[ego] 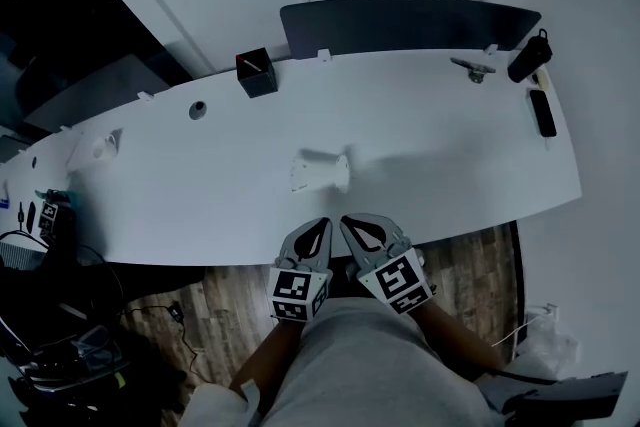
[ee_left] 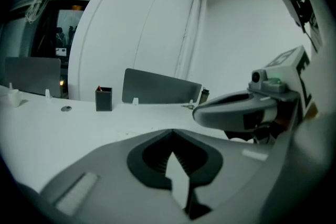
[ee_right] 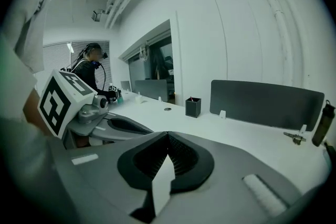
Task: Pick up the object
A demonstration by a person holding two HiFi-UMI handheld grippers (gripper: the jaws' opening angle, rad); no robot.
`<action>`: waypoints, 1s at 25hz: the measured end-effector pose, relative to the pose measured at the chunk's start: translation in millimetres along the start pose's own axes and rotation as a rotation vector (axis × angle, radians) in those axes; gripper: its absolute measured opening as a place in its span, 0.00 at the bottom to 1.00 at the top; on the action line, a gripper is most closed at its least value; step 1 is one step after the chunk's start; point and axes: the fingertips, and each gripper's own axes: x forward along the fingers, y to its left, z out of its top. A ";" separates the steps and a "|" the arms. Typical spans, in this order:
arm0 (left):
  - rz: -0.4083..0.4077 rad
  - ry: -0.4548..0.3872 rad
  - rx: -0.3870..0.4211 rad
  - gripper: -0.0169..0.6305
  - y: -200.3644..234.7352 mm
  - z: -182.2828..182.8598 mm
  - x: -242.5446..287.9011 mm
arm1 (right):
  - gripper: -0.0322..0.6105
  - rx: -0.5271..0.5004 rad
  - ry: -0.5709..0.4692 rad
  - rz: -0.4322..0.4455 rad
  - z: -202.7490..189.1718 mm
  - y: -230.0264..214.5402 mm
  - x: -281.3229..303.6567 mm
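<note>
Object: the white object [ego: 320, 172] is lying flat near the middle of the head view. It's a smooth, plastic-looking piece, boxy at one end and rounded at the other, and nothing is touching it.
Desk: the desk [ego: 450, 155] is carrying it, a long matte white top with a curved near edge, running across the whole frame.
Left gripper: the left gripper [ego: 320, 225] is hovering at the desk's near edge, just below the object in the frame. Its grey moulded jaws are pressed together with nothing between them [ee_left: 172, 132].
Right gripper: the right gripper [ego: 349, 221] is sitting right beside the left one. Its jaws are closed tight and empty too [ee_right: 168, 135], with ribbed dark pads showing inside the shell.
Marker cubes: each gripper is wearing a black-and-white checkered marker cube [ego: 297, 293], lower centre.
Pen cup: a square black pen cup [ego: 256, 72] is standing upper left of the object, well apart from it.
Divider: a dark grey divider [ego: 410, 23] with rounded corners is standing along the far edge.
Bottle: a black bottle [ego: 528, 55] is standing at the upper right.
Floor: wood-grain floor [ego: 470, 265] is showing below the desk.
</note>
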 end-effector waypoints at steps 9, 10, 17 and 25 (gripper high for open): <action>0.001 0.182 -0.375 0.03 65.6 -64.5 42.3 | 0.05 0.058 0.107 -0.042 0.2 -12.8 44.0; -0.004 0.192 -0.428 0.03 66.8 -70.2 48.3 | 0.05 0.069 0.119 -0.047 -1.7 -14.4 45.6; 0.036 0.202 -0.707 0.22 74.8 -98.2 77.2 | 0.05 0.088 0.216 -0.016 -22.1 -28.4 52.5; 0.045 0.041 -1.019 0.32 90.5 -92.6 110.2 | 0.05 0.042 0.247 0.056 -19.9 -54.5 61.9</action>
